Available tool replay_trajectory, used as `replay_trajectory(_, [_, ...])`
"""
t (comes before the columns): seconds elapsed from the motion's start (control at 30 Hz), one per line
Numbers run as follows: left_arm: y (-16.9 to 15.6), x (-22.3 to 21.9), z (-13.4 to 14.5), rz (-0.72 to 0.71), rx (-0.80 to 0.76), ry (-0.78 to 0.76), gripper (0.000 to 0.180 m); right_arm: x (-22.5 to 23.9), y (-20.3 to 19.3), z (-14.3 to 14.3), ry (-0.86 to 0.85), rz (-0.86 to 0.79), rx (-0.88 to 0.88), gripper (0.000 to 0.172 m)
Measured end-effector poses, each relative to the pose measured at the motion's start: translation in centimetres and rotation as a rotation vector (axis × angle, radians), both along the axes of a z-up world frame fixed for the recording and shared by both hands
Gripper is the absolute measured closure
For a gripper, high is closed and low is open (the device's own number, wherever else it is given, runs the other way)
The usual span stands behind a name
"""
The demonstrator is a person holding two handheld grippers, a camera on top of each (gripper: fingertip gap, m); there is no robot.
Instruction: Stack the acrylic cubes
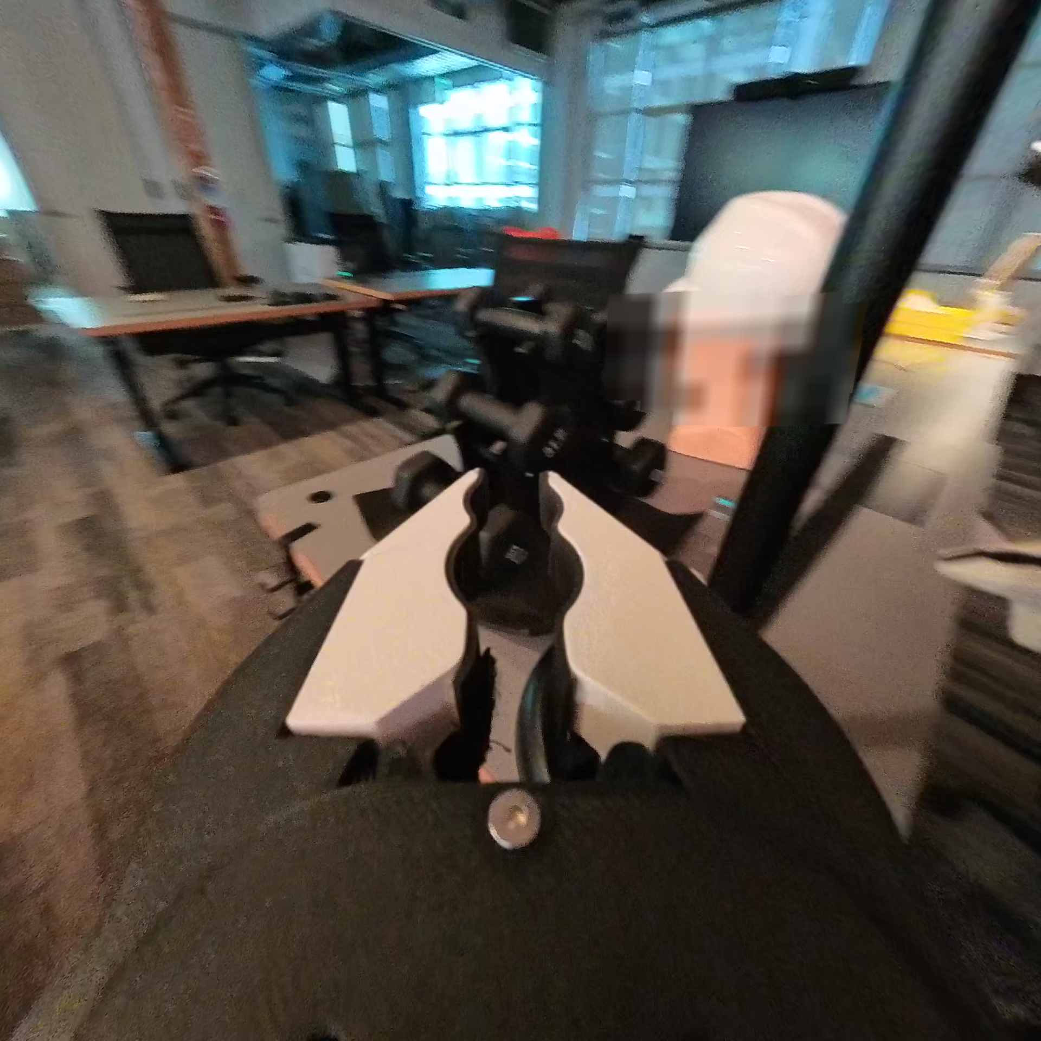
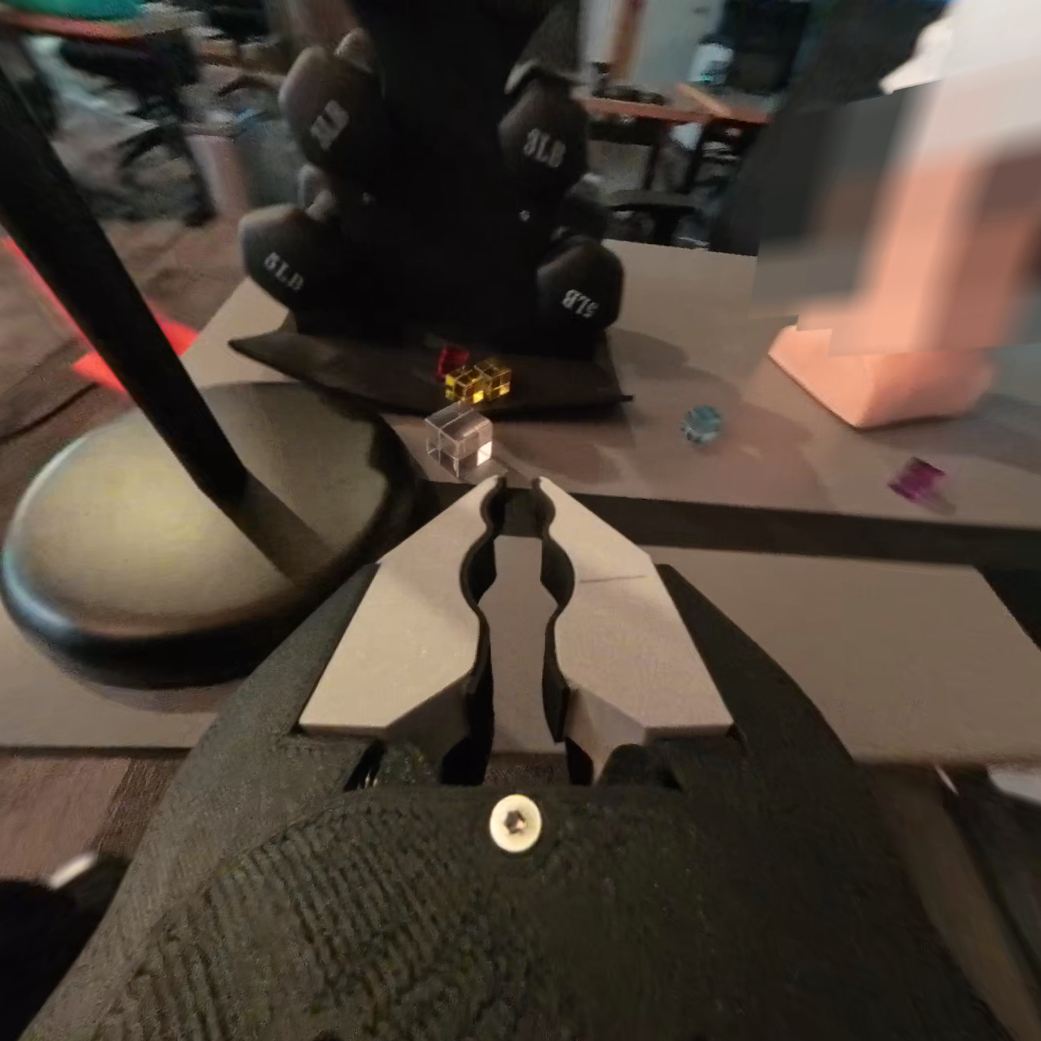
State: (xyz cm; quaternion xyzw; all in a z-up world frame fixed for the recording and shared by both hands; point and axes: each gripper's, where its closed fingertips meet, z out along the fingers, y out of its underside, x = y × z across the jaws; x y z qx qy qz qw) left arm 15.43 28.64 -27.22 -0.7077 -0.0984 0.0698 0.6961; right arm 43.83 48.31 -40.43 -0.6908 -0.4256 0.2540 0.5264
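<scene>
Both grippers hold nothing: the right gripper (image 2: 519, 485) has its fingers slightly parted just short of a clear cube (image 2: 459, 445), and the left gripper (image 1: 511, 479) hangs released, farther back. Behind the cube sit yellow cubes (image 2: 477, 380) by a dumbbell rack (image 2: 434, 186); a lamp base (image 2: 186, 535) stands beside it on the grey table (image 2: 732, 648), in an office.
</scene>
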Motion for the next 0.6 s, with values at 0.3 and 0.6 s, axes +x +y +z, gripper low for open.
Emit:
replay_trajectory(0.3, [0.5, 8.8, -0.9, 0.348, 0.107, -0.068, 0.144, -6.4, 7.3, -3.1, -0.043, 0.598, -0.137, 0.113])
replay_trajectory(0.6, [-3.4, 16.6, -8.9, 0.499, 0.006, -0.100, 0.129, -13.8, 5.9, -6.8, -0.012, 0.789, 0.061, 0.111])
